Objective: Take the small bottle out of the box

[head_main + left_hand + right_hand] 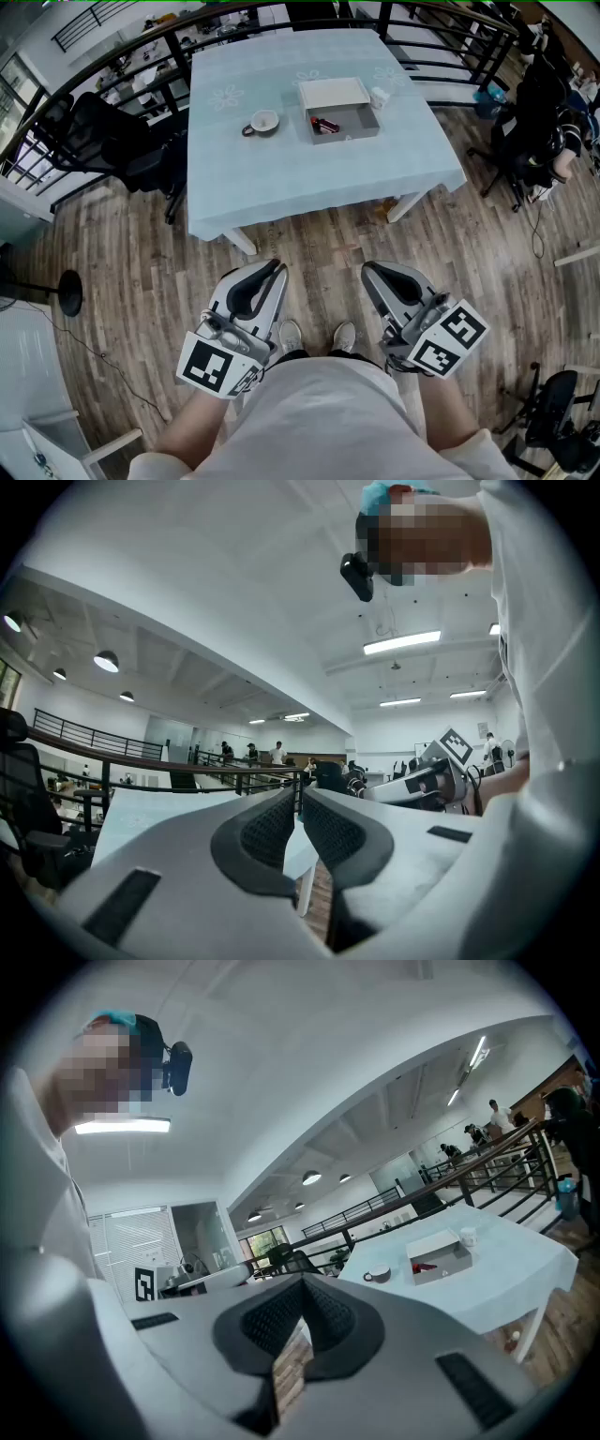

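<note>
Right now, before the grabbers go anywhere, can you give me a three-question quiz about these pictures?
1. True or false: the open grey rectangular box sits on the table with the pale blue cloth.
2. In the head view, what stands left of the box? A) a white round cup with a handle B) a green plate C) a yellow ball
3. Fill the gap: the left gripper and the right gripper are held short of the table, each with its jaws ____ and nothing between them.

Key: 1 true; 2 A; 3 shut.
</note>
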Tool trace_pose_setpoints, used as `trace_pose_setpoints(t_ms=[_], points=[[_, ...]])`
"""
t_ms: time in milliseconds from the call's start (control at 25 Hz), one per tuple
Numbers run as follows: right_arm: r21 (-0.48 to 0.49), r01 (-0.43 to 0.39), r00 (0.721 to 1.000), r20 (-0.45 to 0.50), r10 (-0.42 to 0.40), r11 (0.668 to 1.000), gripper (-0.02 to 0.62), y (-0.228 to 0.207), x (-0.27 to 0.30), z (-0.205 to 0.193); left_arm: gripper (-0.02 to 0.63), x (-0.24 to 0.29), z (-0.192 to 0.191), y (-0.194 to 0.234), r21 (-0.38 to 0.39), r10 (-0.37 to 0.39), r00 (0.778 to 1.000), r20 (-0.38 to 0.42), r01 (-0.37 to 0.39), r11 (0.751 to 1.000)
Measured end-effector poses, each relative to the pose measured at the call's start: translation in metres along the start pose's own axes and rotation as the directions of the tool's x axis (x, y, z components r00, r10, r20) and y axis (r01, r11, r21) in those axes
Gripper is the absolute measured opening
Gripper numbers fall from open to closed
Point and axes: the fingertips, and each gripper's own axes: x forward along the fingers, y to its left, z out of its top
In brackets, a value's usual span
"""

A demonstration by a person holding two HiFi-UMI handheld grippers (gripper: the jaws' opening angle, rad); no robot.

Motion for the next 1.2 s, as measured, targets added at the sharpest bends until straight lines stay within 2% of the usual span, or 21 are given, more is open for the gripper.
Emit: trace_pose_setpoints(t_ms=[440,600,1200], points=[[-0.013,0.015,1.0,-0.002,-0.015,1.0,0.021,0.002,0.0,-0.003,0.023,0.001,-0.003,0.0,-0.003,-0.024,1.0,-0.003,0.024,1.0],[0.02,-0.001,1.0,0.004,0.001,1.0,0.023,-0.003,-0.008,-0.003,0.023,0.007,-0.006,-0.007,0.001,-0.022,1.0,-0.016,0.023,1.0],[0.034,-0.059,0.998,-0.009,0.059,0.998,0.022,-0.058,-0.068,0.003,0.023,0.052,-0.011,-0.051,0.024,0.058,0.998,-0.015,-0.057,0.998]])
